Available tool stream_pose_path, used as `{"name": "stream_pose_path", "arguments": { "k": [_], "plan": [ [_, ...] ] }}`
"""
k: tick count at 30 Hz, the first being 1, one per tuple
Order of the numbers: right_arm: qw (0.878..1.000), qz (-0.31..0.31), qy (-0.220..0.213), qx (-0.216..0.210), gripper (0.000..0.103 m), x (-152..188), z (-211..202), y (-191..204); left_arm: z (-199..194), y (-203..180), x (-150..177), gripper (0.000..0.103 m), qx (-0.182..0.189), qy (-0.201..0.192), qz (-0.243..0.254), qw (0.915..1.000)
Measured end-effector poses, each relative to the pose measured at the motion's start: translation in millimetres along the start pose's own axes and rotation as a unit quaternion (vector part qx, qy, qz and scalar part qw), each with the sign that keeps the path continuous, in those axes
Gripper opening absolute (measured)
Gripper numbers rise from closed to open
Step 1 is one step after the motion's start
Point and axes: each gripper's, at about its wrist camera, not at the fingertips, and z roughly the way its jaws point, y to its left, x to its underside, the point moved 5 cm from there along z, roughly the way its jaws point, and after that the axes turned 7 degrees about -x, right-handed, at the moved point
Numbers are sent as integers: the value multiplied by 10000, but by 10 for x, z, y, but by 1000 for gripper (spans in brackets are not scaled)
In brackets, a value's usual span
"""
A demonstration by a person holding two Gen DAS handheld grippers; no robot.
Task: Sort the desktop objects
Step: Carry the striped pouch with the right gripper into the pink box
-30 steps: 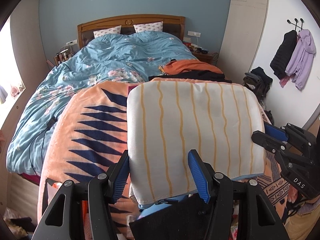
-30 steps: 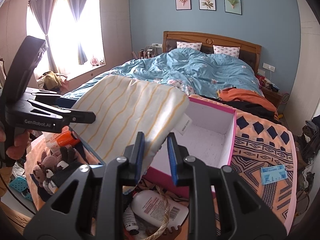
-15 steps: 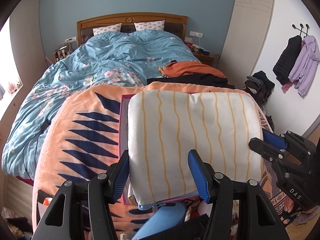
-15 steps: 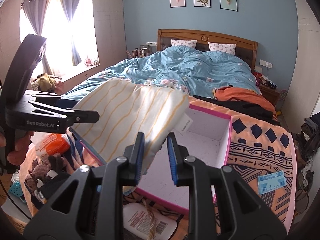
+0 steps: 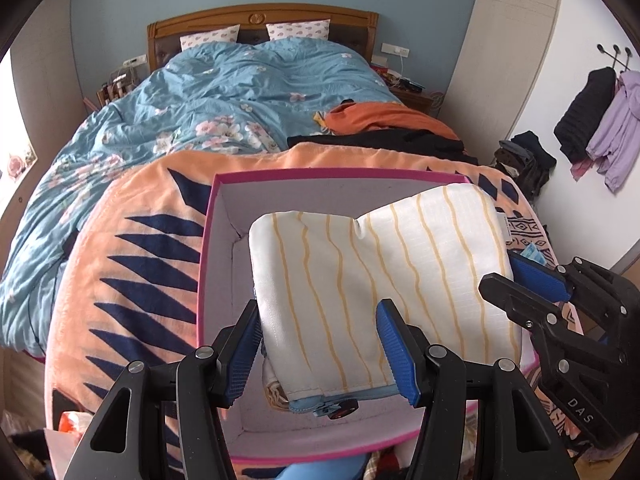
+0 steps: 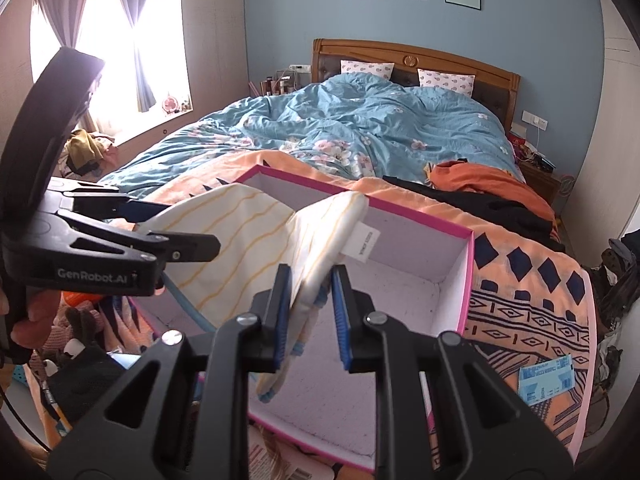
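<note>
A white pouch with yellow wavy stripes and a blue zip edge [image 5: 360,280] hangs over an open pink-rimmed cardboard box [image 5: 208,240] on the orange patterned blanket. My left gripper [image 5: 320,344] holds the pouch's near end between its blue pads. My right gripper [image 6: 310,308] pinches the pouch's other end [image 6: 320,236], which has sagged and folded in the middle. In the right wrist view the box [image 6: 468,268] lies under the pouch and the left gripper [image 6: 160,236] is at the left.
A blue floral duvet [image 5: 224,92], orange and black clothes [image 5: 384,120] lie on the bed beyond. A blue card [image 6: 546,378] lies on the blanket right of the box. Bottles, a plush toy [image 6: 60,328] and clutter sit at the near edge.
Both grippers have lowered the pouch towards the box and moved closer together. The pouch now sags and folds in the middle, and the box interior shows.
</note>
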Motion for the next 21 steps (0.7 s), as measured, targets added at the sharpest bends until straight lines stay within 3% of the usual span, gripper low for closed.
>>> {"name": "stream_pose_path", "arguments": {
  "k": [21],
  "plan": [
    [9987,-36,483,157,22,-36,593,-190,424,93,-153,59,-125,205,-302,9993]
  ]
}}
